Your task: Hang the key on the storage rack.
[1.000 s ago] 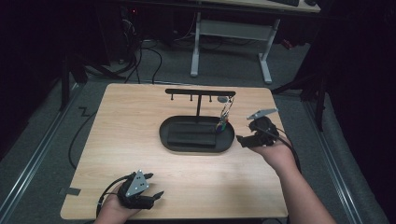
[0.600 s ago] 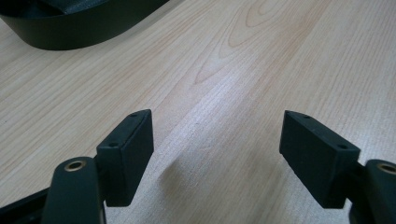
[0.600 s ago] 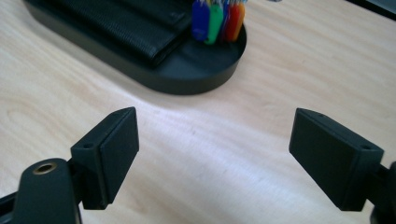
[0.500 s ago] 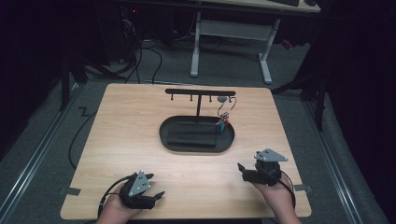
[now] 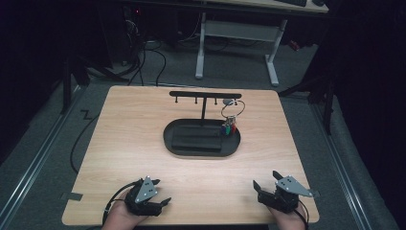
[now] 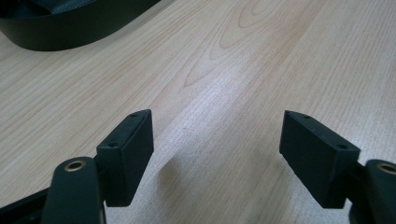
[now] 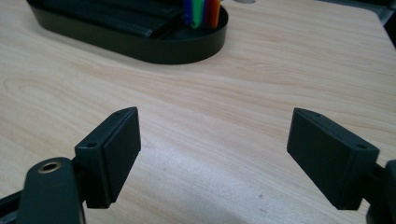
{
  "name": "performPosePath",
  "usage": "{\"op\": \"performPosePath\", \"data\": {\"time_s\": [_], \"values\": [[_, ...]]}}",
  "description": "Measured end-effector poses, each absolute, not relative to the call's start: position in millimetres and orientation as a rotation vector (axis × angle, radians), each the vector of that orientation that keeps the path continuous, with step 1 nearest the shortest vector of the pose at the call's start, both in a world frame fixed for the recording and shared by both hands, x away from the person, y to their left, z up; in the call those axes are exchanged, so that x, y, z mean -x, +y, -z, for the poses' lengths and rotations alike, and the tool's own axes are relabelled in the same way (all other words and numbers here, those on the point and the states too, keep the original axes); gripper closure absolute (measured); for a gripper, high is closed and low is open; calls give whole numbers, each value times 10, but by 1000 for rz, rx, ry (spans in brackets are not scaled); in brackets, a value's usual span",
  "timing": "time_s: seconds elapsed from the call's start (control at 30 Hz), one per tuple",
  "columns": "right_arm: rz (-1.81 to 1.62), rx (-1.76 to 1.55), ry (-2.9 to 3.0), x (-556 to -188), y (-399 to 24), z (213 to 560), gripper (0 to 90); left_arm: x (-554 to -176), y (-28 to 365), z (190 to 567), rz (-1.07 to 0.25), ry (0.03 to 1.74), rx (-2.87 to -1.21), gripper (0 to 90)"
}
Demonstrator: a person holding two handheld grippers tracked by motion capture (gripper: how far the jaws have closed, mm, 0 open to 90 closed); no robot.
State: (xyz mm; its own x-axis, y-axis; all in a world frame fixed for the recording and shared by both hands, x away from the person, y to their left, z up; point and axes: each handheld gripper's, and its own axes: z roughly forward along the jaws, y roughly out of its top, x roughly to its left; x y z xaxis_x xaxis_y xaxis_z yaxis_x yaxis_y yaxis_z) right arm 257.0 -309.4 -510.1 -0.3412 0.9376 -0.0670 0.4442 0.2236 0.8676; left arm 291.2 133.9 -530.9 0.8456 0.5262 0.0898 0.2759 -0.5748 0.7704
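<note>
Right gripper (image 5: 266, 183) has settled at the wooden table's (image 5: 129, 139) near edge, jaws spread like the left gripper (image 5: 162, 191), grey carpet around.

My surface (image 5: 124, 139) was a pale wooden top, its grain running in long streaks. A black oval tray (image 5: 201, 149) sat on it near the middle, toward the far side, with a thin T-shaped black rack (image 5: 205, 96) rising from it. My left claw (image 5: 158, 197) and right claw (image 5: 267, 184) rested on the wood near the edge closest to me, well apart, both jaws spread wide.
</note>
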Motion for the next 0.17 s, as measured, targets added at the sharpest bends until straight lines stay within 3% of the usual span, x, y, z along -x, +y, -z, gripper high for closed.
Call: {"op": "performPosePath", "data": {"time_s": [0.17], "values": [[-1035, -1269, 1916, -2592, -3032, 5130, 174, -2895, 1382, 5288, -400, 591, -2199, 270]]}}
